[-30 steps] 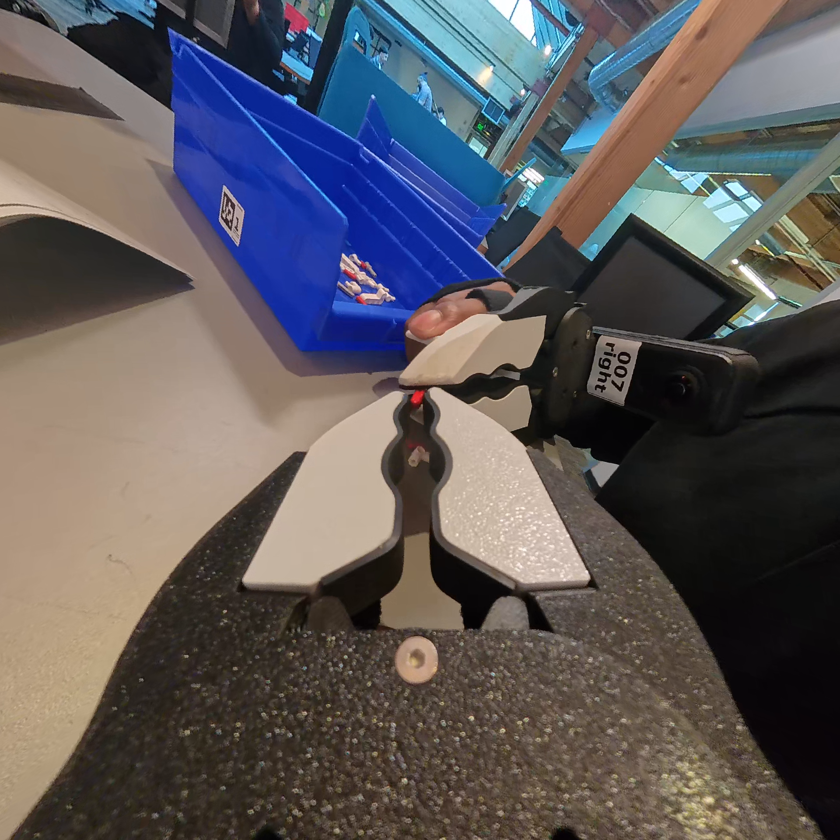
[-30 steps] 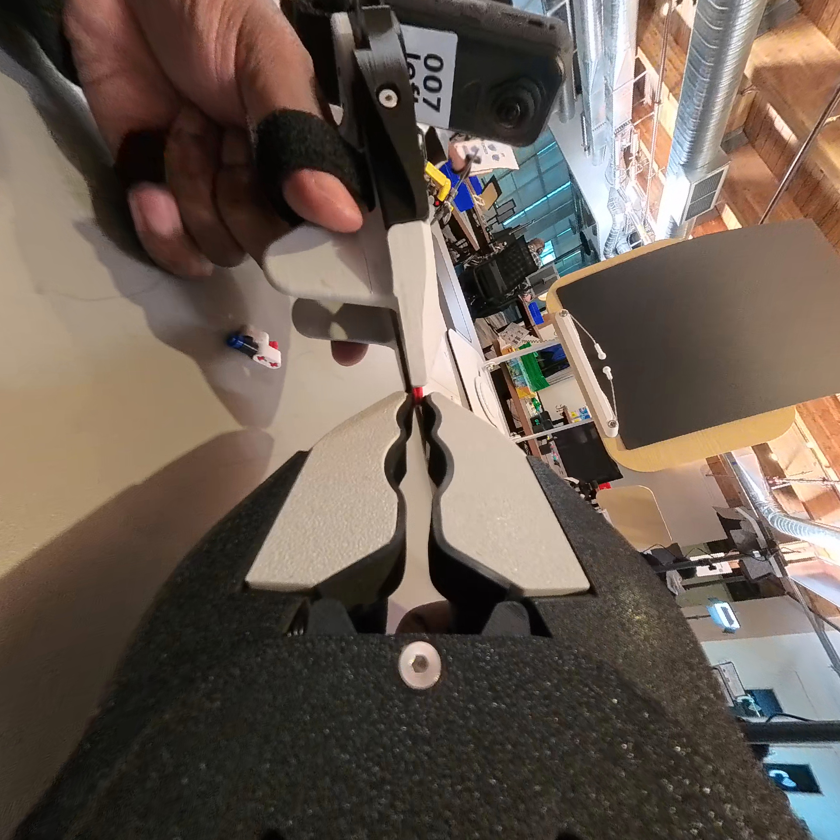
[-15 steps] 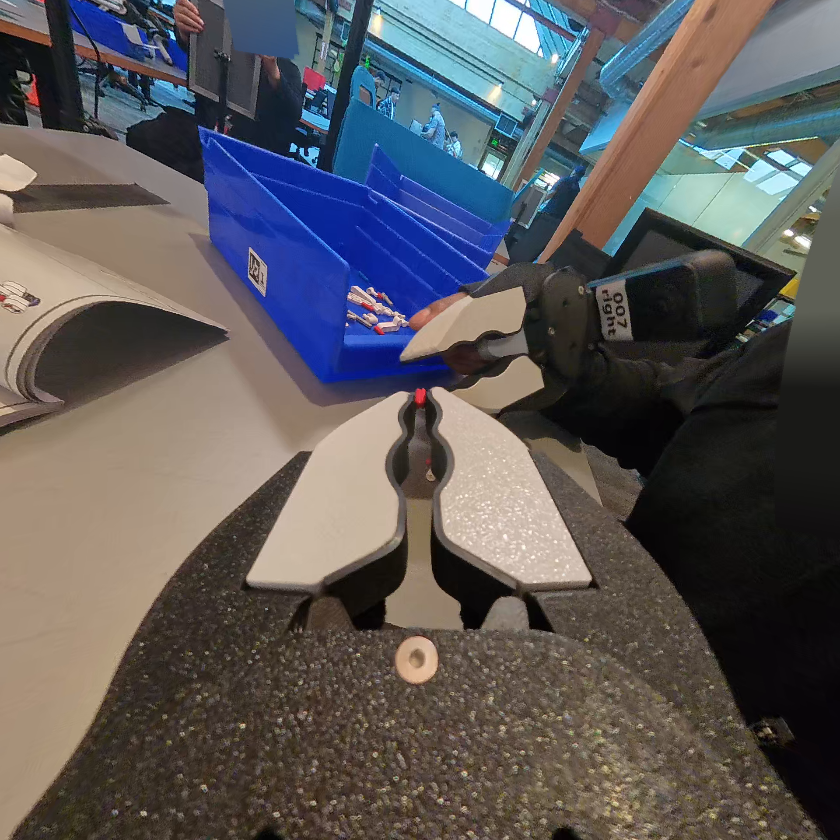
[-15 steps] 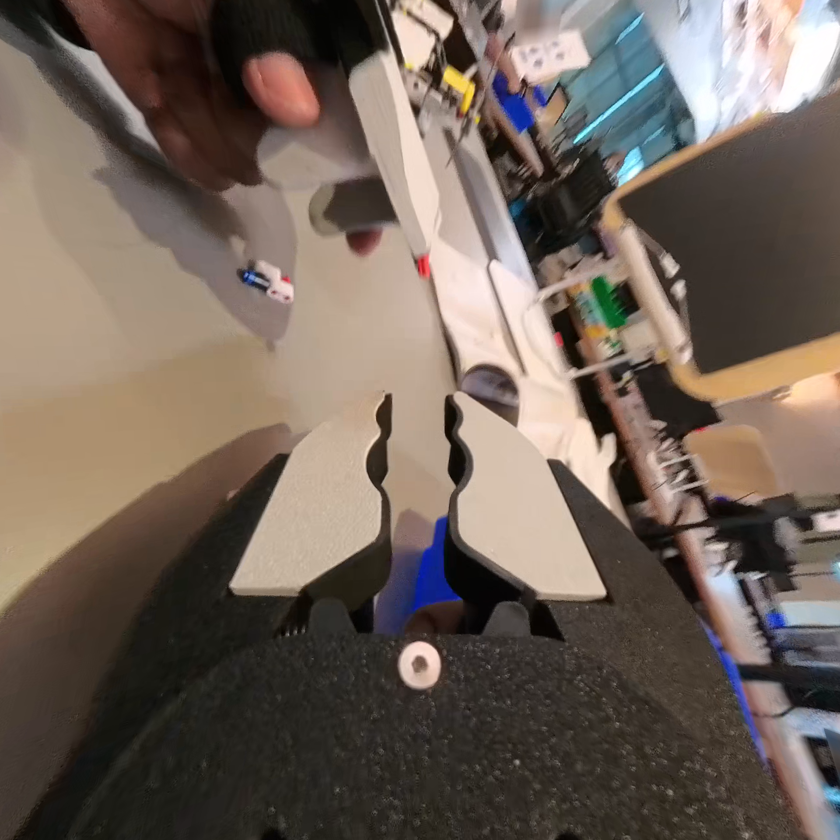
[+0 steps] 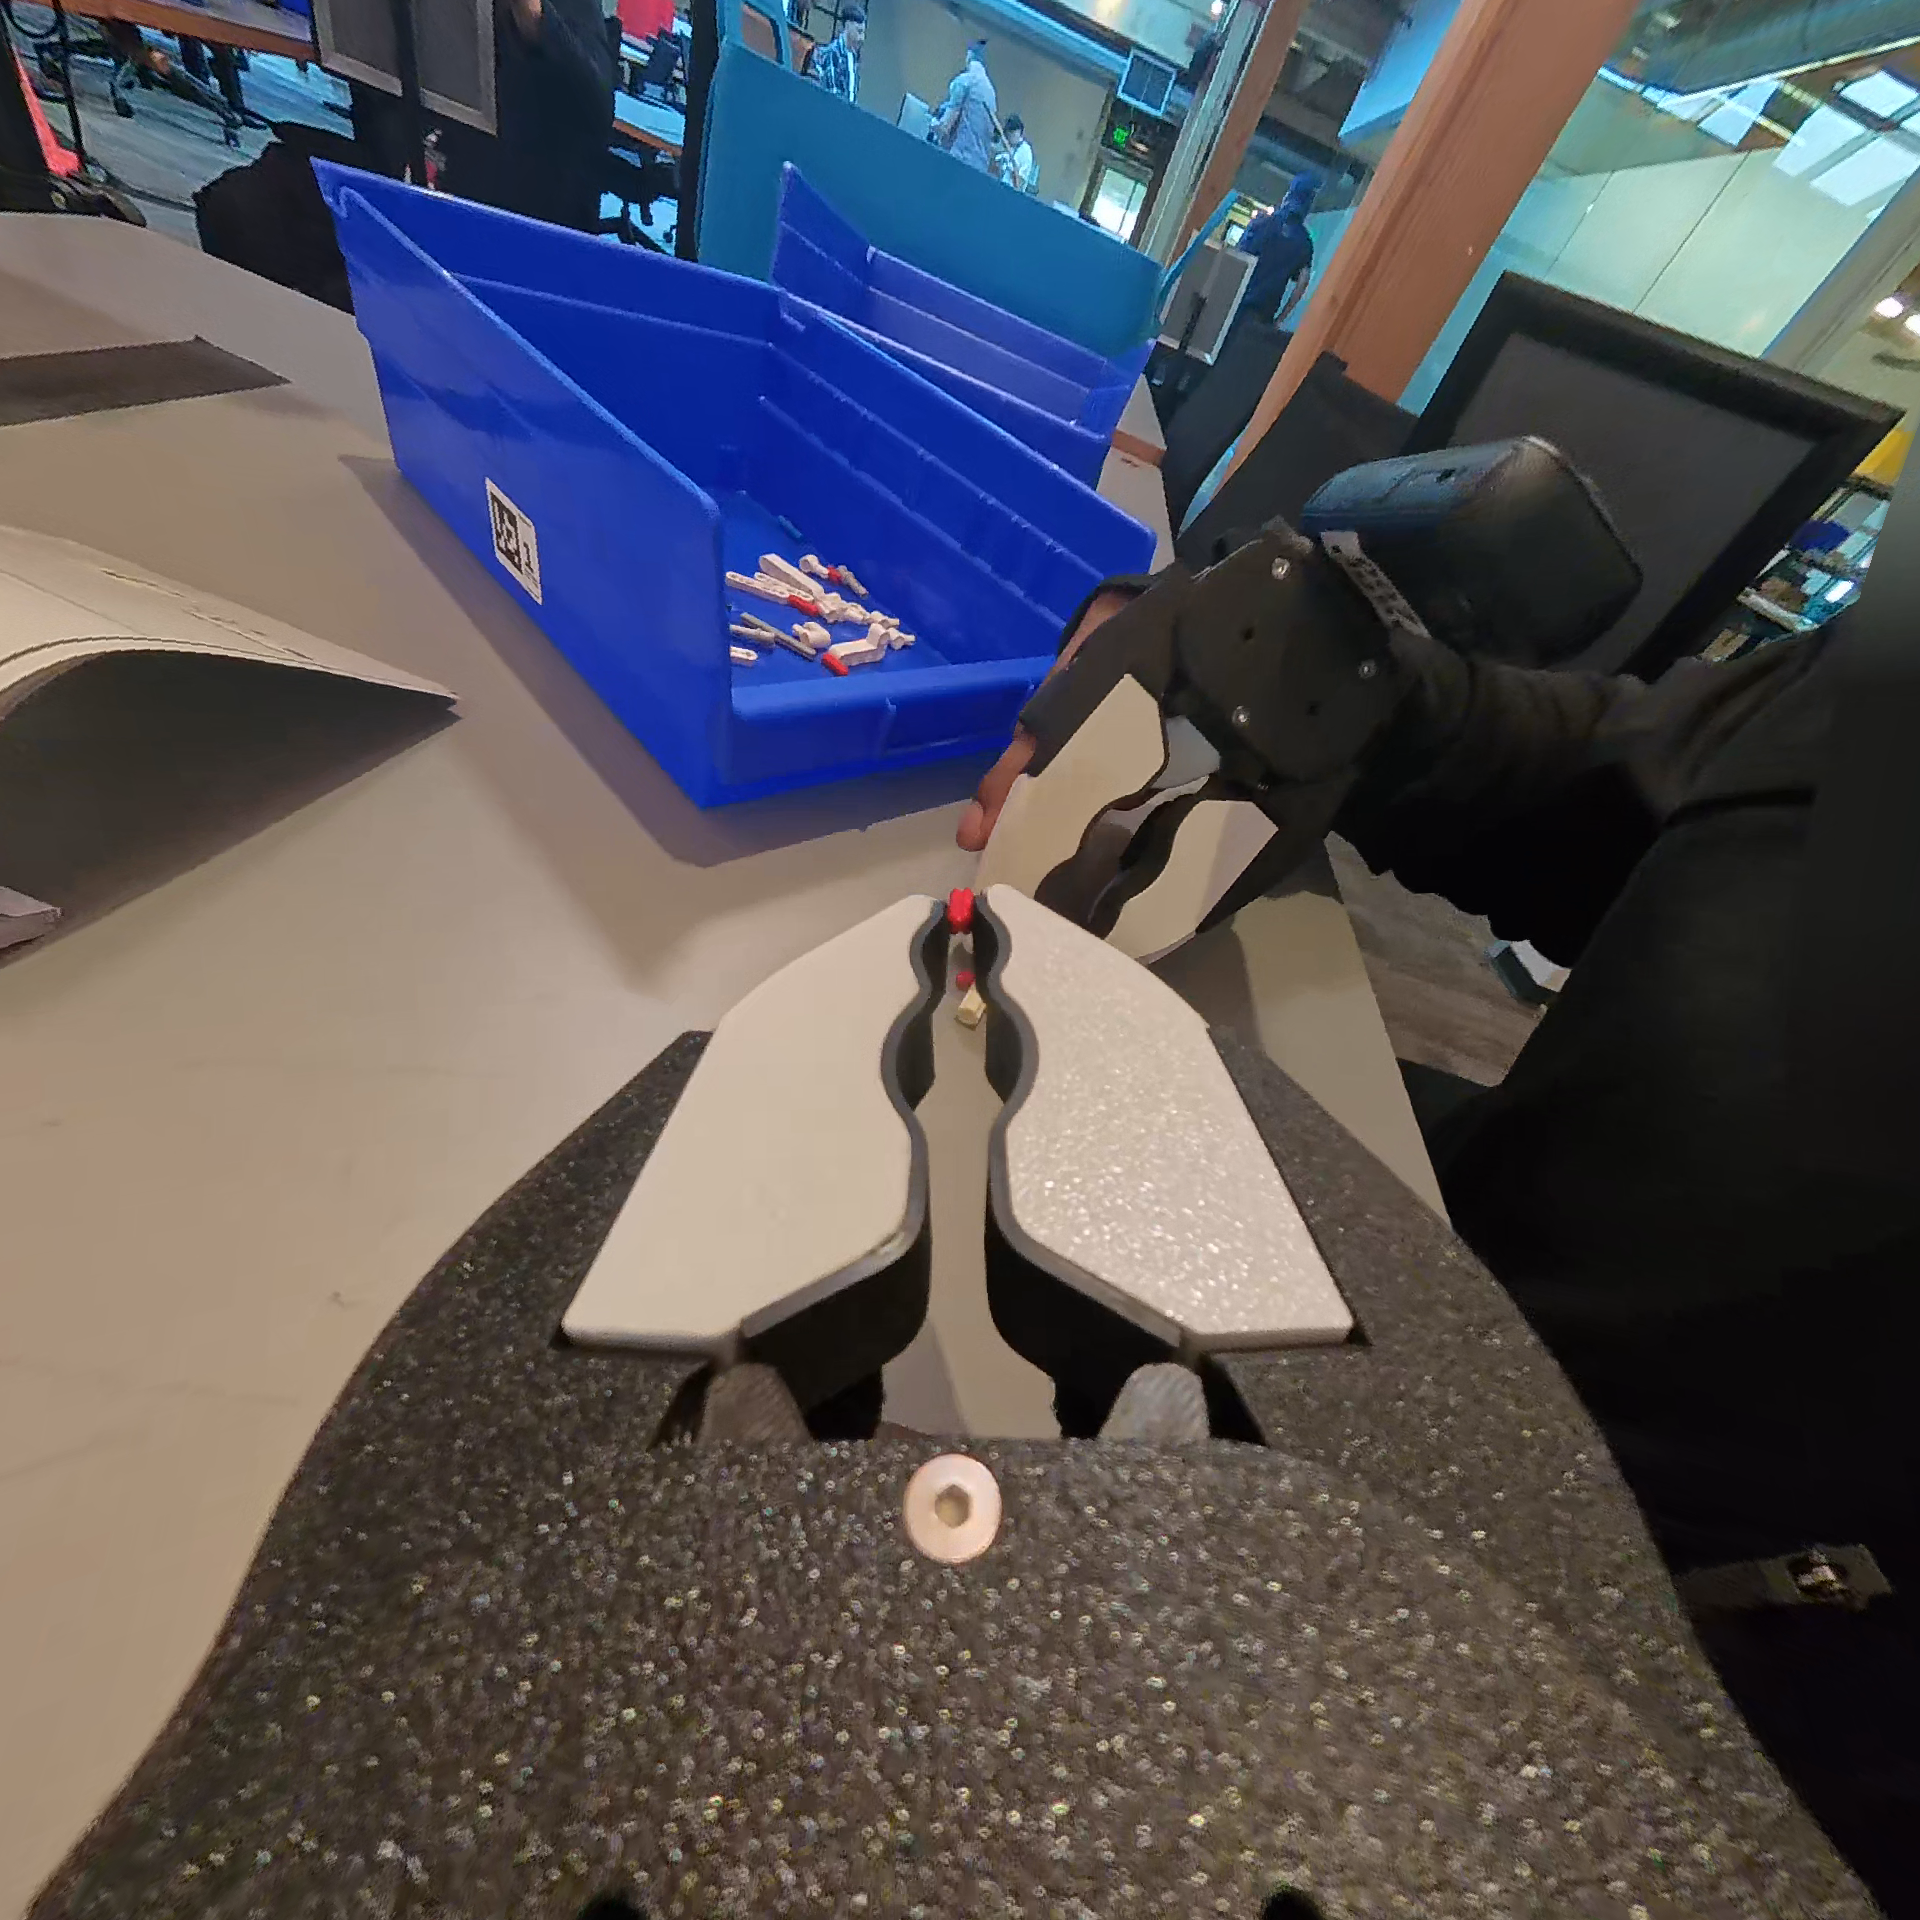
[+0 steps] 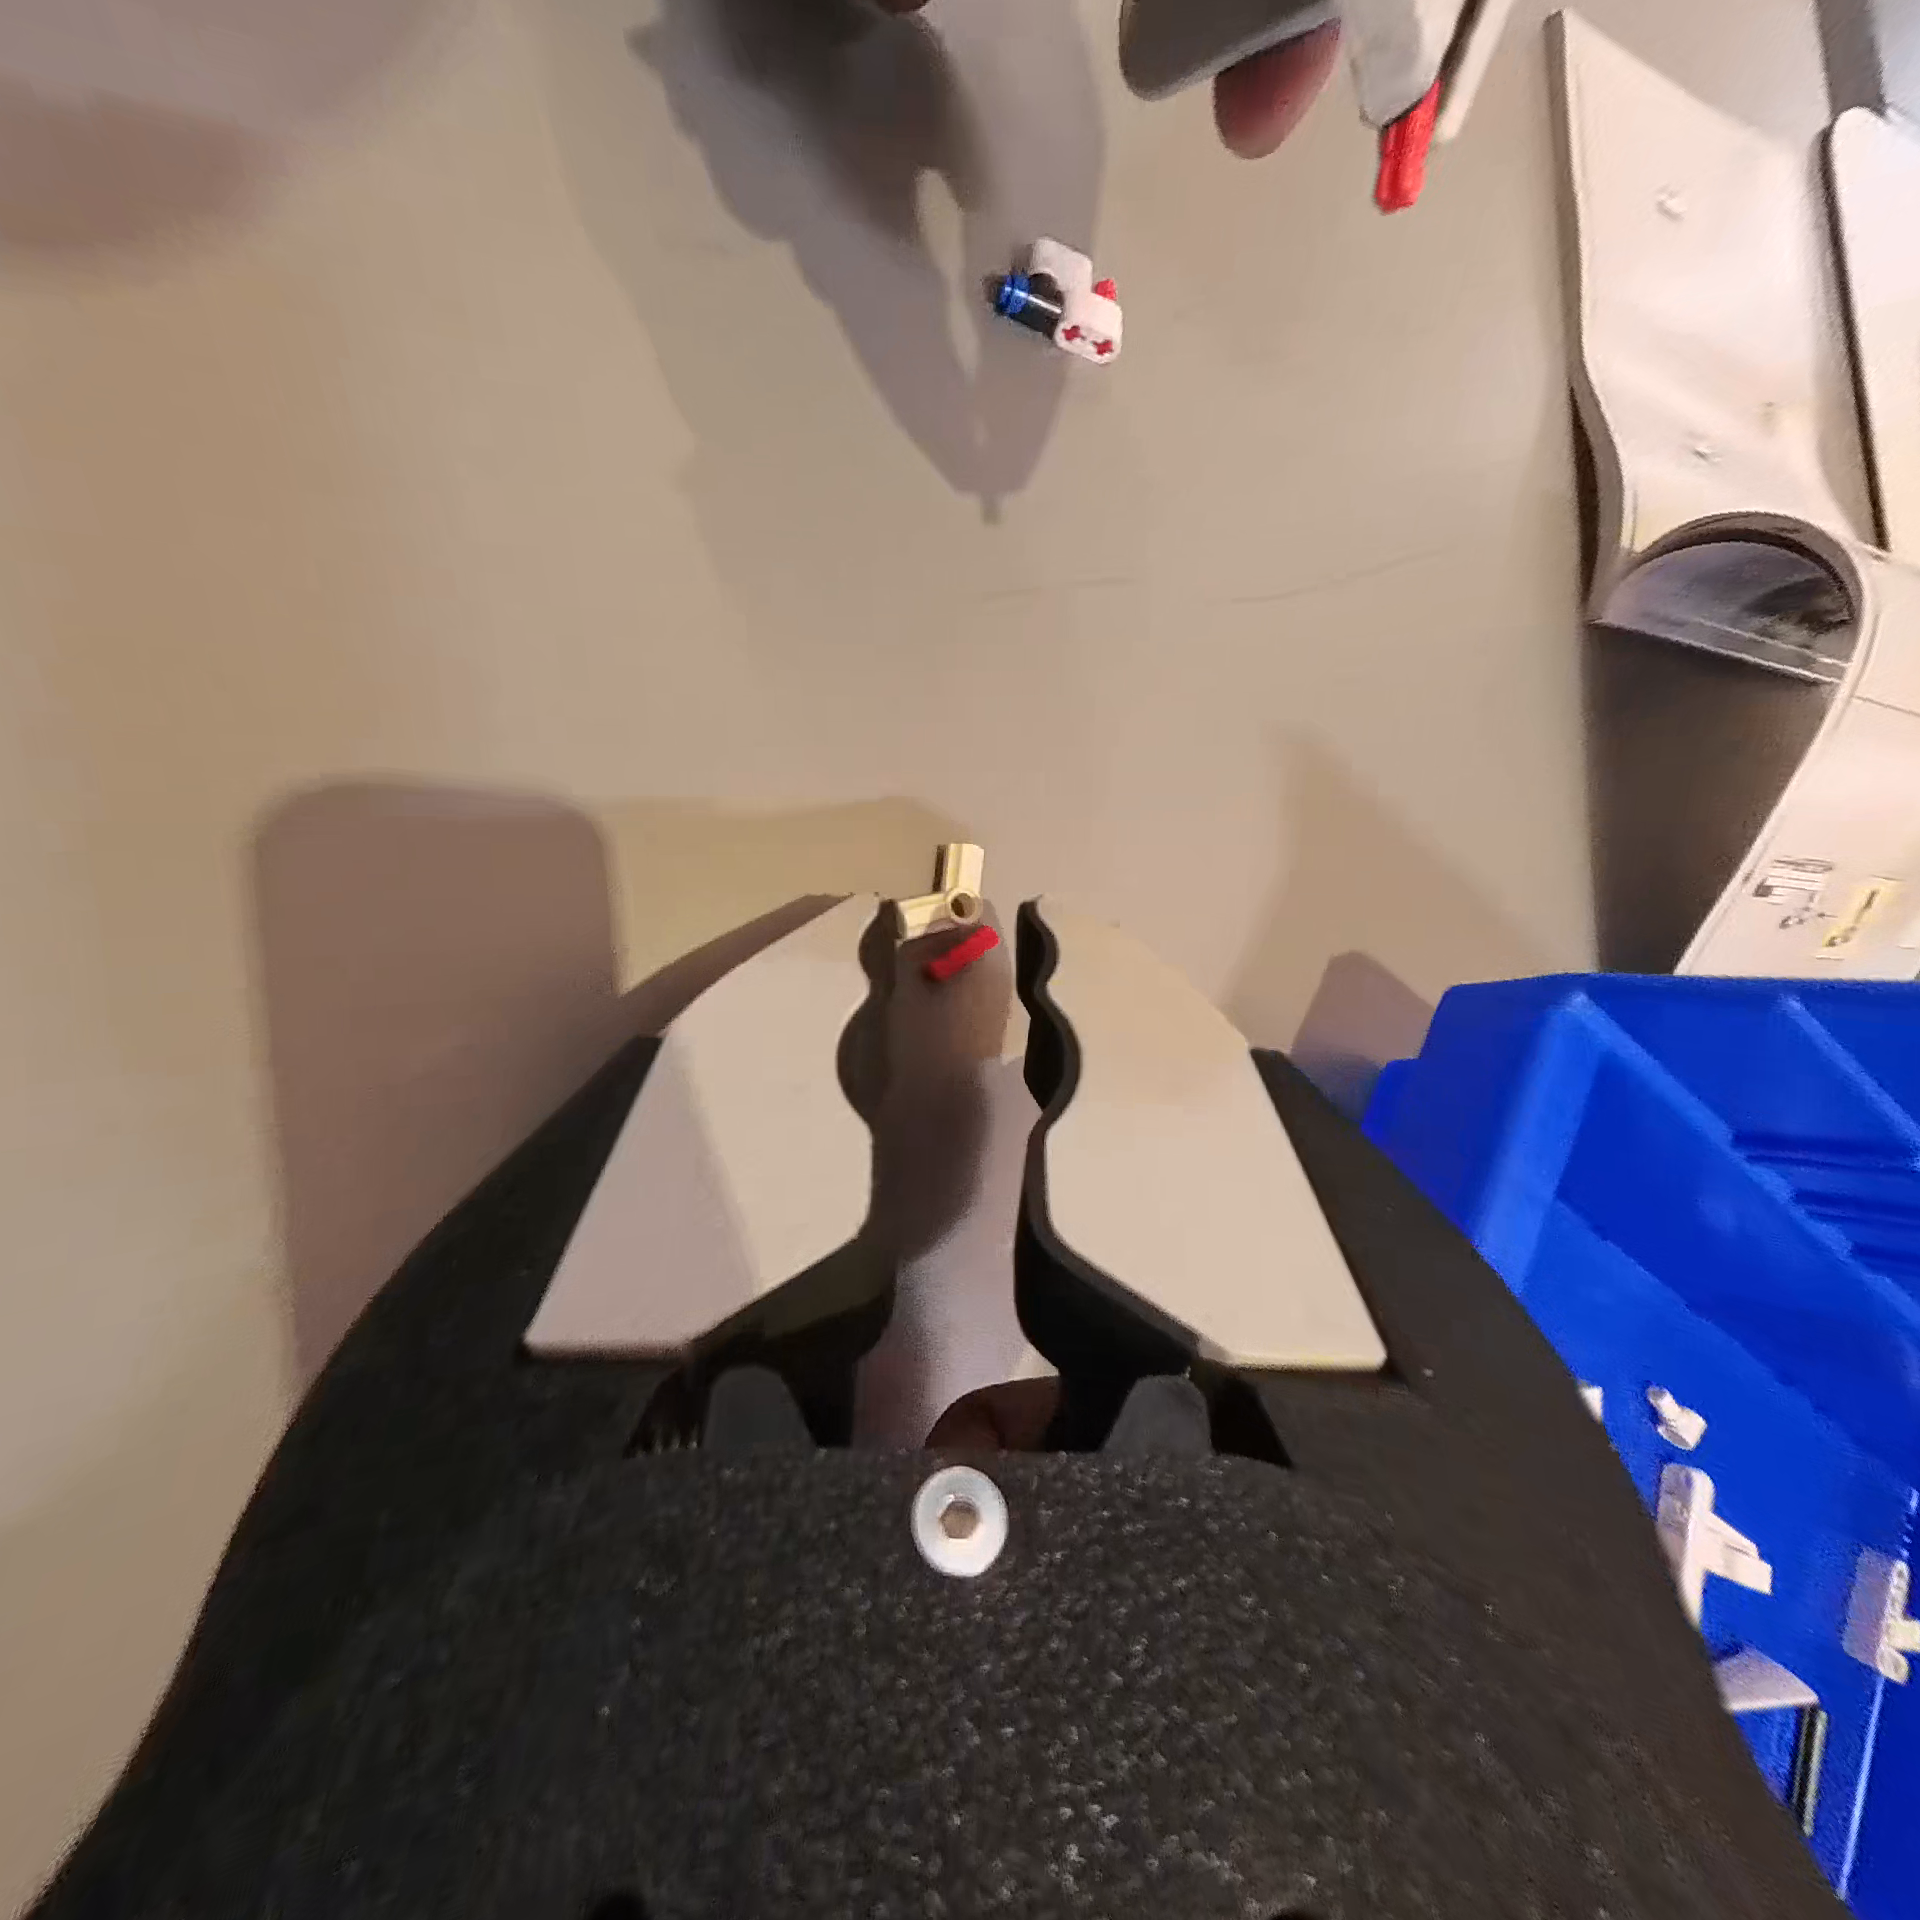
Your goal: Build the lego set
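Note:
My left gripper [image 5: 960, 902] is shut on a small red pin [image 5: 960, 910] pinched at its fingertips, held above the grey table [image 5: 312, 987]. The right wrist view shows the same pin [image 6: 1403, 156] sticking out of the left gripper [image 6: 1392, 99] at the top edge. My right gripper [image 6: 956, 914] is open and points down at the table. A tan angled connector [image 6: 951, 894] and a loose red pin [image 6: 961, 954] lie on the table between its tips, untouched. The right gripper [image 5: 1070, 904] also shows just beyond my left fingertips.
A blue bin [image 5: 623, 499] with several small white and red parts stands behind; its corner [image 6: 1662, 1195] is close on my right. A small white, blue and red assembly [image 6: 1060, 301] lies on the table. An open booklet [image 5: 156, 644] lies to the left.
My right gripper opened, let go of the red pin it pinched together with the left, drew away and swung down over the tan connector. My left gripper kept the pin.

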`<state>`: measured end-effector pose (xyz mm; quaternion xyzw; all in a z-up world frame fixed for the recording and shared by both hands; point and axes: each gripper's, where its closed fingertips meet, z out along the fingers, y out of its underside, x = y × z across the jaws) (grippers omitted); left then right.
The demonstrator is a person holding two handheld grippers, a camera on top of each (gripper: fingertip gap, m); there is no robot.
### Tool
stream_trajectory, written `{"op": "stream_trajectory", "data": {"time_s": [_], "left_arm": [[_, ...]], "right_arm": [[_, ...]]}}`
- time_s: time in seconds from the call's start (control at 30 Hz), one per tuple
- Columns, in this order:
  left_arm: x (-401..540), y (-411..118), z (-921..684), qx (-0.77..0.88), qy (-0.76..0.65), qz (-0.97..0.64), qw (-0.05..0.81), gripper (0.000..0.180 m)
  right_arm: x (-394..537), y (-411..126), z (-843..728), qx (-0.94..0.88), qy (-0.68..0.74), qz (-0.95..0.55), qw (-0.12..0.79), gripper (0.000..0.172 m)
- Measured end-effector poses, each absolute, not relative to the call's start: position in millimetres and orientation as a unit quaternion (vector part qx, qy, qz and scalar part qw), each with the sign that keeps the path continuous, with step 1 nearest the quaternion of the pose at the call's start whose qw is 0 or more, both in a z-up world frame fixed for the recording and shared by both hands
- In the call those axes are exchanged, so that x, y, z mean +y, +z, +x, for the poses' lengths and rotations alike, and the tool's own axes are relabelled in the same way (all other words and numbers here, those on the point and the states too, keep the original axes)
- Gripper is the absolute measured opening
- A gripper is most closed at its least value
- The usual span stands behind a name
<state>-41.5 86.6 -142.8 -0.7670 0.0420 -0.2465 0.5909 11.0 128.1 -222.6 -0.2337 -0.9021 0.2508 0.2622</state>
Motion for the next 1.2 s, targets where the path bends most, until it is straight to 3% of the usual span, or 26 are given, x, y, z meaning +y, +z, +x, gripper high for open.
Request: {"op": "stream_trajectory", "data": {"time_s": [0.43,0.83,0.97,1.07,1.2], "left_arm": [[86.1,-157.5,-38.5,0.048,-0.234,-0.793,0.56,0.004],[85.3,-162.1,-34.4,0.054,-0.235,-0.804,0.544,0.004],[83.8,-168.1,-31.4,0.055,-0.24,-0.815,0.524,0.004],[82.5,-172.3,-29.8,0.049,-0.251,-0.822,0.508,0.004],[82.6,-170.3,-34.3,0.029,-0.266,-0.816,0.513,0.004]], "right_arm": [[119.8,-229.4,8.5,-0.896,0.26,-0.267,0.24,0.016],[122.4,-229.5,5.8,-0.874,0.276,-0.326,0.23,0.024],[120.4,-230.4,4.4,-0.875,0.279,-0.327,0.223,0.016],[122.1,-228.8,-2.5,-0.877,0.263,-0.307,0.258,0.016],[112.7,-200.7,-22.6,-0.843,0.304,-0.242,0.372,0.016]]}}
